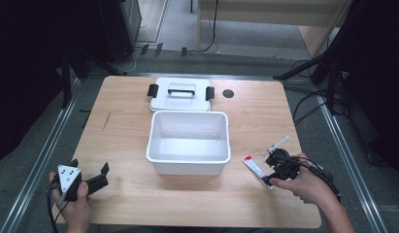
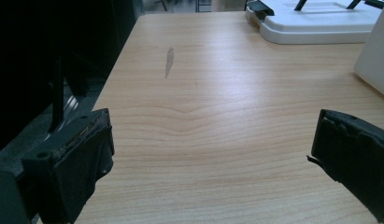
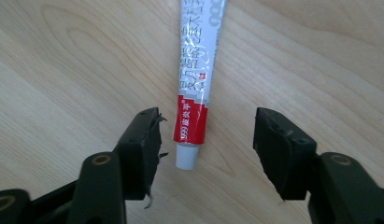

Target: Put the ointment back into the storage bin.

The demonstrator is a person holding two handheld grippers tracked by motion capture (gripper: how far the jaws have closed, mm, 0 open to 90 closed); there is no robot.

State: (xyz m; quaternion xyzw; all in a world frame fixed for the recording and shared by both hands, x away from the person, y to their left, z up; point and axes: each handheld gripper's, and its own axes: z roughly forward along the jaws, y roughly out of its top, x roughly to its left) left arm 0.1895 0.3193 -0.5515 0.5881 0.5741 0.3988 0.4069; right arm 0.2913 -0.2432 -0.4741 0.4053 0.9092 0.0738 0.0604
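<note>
Right of the white bin, the tube was straddled lengthwise, cap-first, by the right gripper, jaws wide.

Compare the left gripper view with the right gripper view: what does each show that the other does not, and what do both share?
Left gripper view alone: the white lid with black clasps at the far edge, a corner of the white box, a grey scuff on the wood, and dark floor beyond the table edge.

Right gripper view alone: a red and white tube lying flat, its cap end between the open fingers, untouched.

Both: the light wooden table and a pair of black fingers spread apart.
</note>
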